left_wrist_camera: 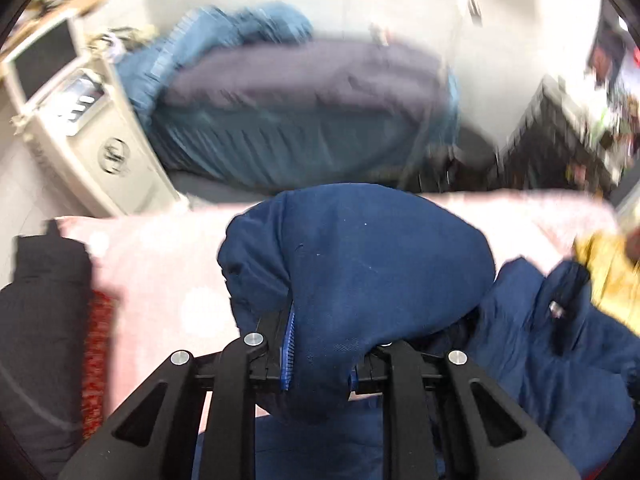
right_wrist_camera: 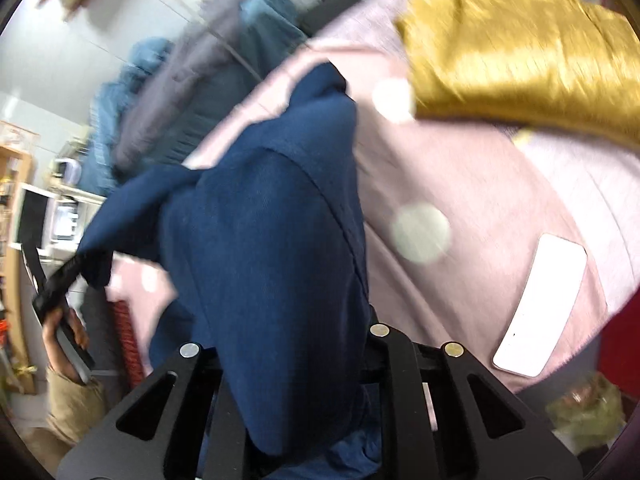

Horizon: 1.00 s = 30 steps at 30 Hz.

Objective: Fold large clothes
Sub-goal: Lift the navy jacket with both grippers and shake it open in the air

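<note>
A large navy blue garment (left_wrist_camera: 360,264) is held up over a pink bedsheet with white dots (left_wrist_camera: 160,264). My left gripper (left_wrist_camera: 320,368) is shut on a bunched edge of it; the cloth drapes over the fingertips and hides them. In the right wrist view the same navy garment (right_wrist_camera: 272,264) hangs over my right gripper (right_wrist_camera: 296,364), which is shut on it. The left gripper (right_wrist_camera: 76,272) shows at the far left of that view, pinching a corner of the garment. The rest of the garment lies crumpled at the lower right of the left wrist view (left_wrist_camera: 560,352).
A folded mustard-yellow garment (right_wrist_camera: 516,52) lies on the pink sheet (right_wrist_camera: 480,184), with a white phone (right_wrist_camera: 540,304) beside it. A black garment (left_wrist_camera: 40,320) lies at the sheet's left edge. Blue and grey bedding (left_wrist_camera: 304,112) is piled beyond. A beige cabinet (left_wrist_camera: 96,136) stands left.
</note>
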Motion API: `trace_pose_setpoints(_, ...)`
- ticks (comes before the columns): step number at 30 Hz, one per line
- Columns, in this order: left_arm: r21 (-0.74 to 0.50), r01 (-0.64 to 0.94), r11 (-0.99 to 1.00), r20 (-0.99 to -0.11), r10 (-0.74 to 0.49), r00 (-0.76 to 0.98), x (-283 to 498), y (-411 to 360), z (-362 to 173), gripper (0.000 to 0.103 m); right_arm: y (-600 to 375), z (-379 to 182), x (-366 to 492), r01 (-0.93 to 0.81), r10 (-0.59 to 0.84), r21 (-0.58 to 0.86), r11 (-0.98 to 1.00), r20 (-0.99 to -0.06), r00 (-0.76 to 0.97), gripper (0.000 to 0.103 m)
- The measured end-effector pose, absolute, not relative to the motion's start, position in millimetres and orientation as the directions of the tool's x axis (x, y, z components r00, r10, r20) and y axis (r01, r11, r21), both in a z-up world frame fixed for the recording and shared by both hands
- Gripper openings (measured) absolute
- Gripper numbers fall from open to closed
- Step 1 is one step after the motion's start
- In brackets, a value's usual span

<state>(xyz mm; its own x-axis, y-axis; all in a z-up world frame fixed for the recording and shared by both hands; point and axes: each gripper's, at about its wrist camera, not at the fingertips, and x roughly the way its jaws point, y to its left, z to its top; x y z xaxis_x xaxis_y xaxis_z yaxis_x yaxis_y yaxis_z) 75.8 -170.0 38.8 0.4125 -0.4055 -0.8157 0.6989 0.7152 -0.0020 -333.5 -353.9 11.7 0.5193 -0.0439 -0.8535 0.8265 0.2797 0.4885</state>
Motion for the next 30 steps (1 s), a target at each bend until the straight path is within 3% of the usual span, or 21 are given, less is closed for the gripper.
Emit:
trace_pose_setpoints(5, -0.047, 0.603, 0.797, -0.685, -0.465, 0.561, 65.7, -71.2, 152.3, 0.018, -326.2, 83.8, -306.1, 0.679, -0.054, 0.581, 0.448, -0.741, 0.669, 0.014)
trace_pose_setpoints(10, -0.013, 0.506, 0.862, -0.515, -0.440, 0.736, 33.8, 5.1, 254.2, 0.018, -302.1, 154.5, -310.3, 0.503, -0.069, 0.637, 0.584, -0.578, 0.813, 0.014)
trace_pose_setpoints(16, -0.051, 0.394, 0.918, -0.283, -0.392, 0.875, 0.4, 63.7, 352.5, 0.018, -332.3, 246.8, -309.3, 0.278, -0.063, 0.707, 0.650, -0.315, 0.947, 0.014)
trace_pose_setpoints(19, -0.091, 0.364, 0.927, -0.194, -0.375, 0.907, -11.4, 95.0, 387.7, 0.018, -319.0, 302.3, -305.4, 0.178, -0.081, 0.646, 0.742, -0.177, 0.981, 0.014)
trace_pose_setpoints(22, -0.113, 0.324, 0.939, -0.161, -0.339, 0.927, -39.9, 128.9, 413.7, 0.018, -290.5, 339.4, -308.3, 0.050, -0.023, 0.631, 0.774, -0.051, 0.998, 0.014)
trace_pose_setpoints(30, -0.158, 0.295, 0.942, -0.029, -0.303, 0.952, -85.5, 158.0, 450.3, 0.018, -289.7, 374.5, -338.9, -0.090, 0.021, 0.633, 0.769, 0.115, 0.993, 0.014)
